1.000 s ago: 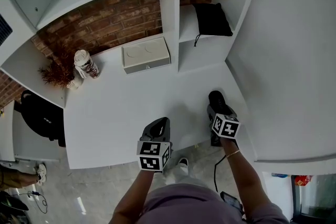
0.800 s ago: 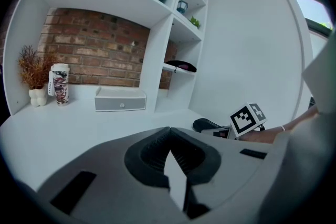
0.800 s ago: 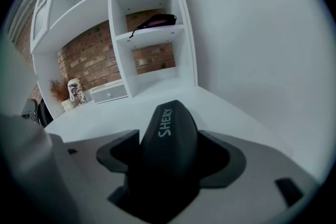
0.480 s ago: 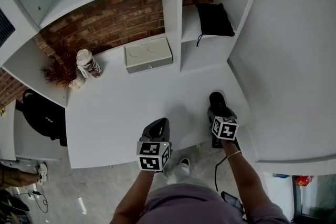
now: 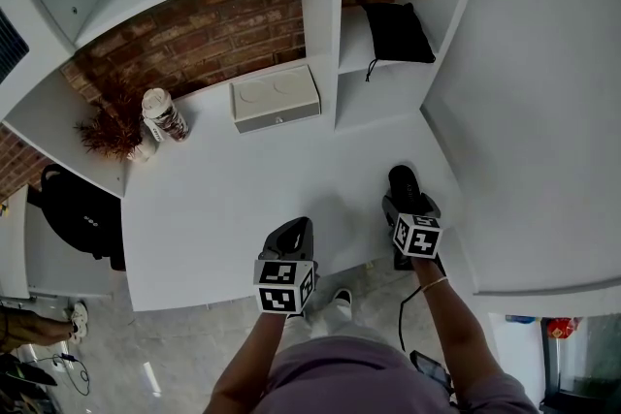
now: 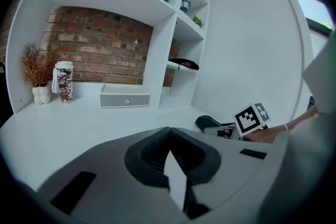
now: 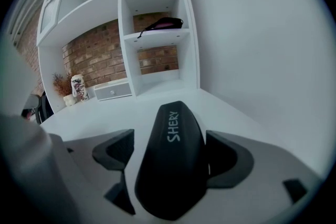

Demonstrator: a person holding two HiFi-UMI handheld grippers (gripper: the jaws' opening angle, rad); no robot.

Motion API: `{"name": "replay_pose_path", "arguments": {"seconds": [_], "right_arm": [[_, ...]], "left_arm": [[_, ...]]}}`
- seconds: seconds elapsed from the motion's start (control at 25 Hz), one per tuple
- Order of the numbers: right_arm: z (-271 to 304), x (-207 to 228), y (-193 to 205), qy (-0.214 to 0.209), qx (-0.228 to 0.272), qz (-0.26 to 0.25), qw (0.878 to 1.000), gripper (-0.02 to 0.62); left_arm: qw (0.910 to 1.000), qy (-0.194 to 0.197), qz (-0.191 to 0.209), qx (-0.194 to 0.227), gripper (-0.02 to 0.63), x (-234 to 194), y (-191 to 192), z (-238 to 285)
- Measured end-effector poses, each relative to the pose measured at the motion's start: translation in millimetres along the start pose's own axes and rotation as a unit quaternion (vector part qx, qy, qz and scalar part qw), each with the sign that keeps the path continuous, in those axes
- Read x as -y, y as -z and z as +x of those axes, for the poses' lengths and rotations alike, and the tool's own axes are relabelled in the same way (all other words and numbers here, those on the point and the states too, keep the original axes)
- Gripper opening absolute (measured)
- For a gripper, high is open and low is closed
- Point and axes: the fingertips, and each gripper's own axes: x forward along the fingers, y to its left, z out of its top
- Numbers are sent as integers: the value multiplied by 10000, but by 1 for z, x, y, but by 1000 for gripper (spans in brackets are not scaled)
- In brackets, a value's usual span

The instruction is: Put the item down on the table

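Observation:
A black hard case marked "SHERY" (image 7: 170,160) lies on the white table (image 5: 223,199) near its right front corner, where the head view also shows the case (image 5: 401,179). My right gripper (image 7: 169,136) straddles it and its jaws are opening. A strip of table shows between the left pad and the case; the right pad sits close beside it. My left gripper (image 5: 296,230) hovers at the table's front edge, its jaws (image 6: 169,131) shut with nothing in them. The left gripper view has the case (image 6: 207,122) and the right gripper's marker cube (image 6: 251,118) off to its right.
At the back of the table stand a flat white box (image 5: 275,99), a patterned tumbler (image 5: 162,116) and a dried plant in a vase (image 5: 107,133). A black pouch (image 5: 396,32) lies on a shelf. A white wall (image 5: 524,92) bounds the right side. A black backpack (image 5: 78,213) sits at the left.
The right gripper's marker cube has turned slightly over the case. The case stays at the same spot on the table. The left gripper has not moved.

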Motion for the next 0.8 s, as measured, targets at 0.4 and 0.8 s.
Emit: {"name": "replay_pose_path", "arguments": {"seconds": [0.4,0.8], "right_arm": [[-33,-2,-24,325,601,44,9977,416],[-80,-13,-40,408,1130,297,9923,372]], "left_arm": [[9998,173,77,-2,0,-3,4,-3],[9989,435,185,74,0,-3,-2,-5]]}}
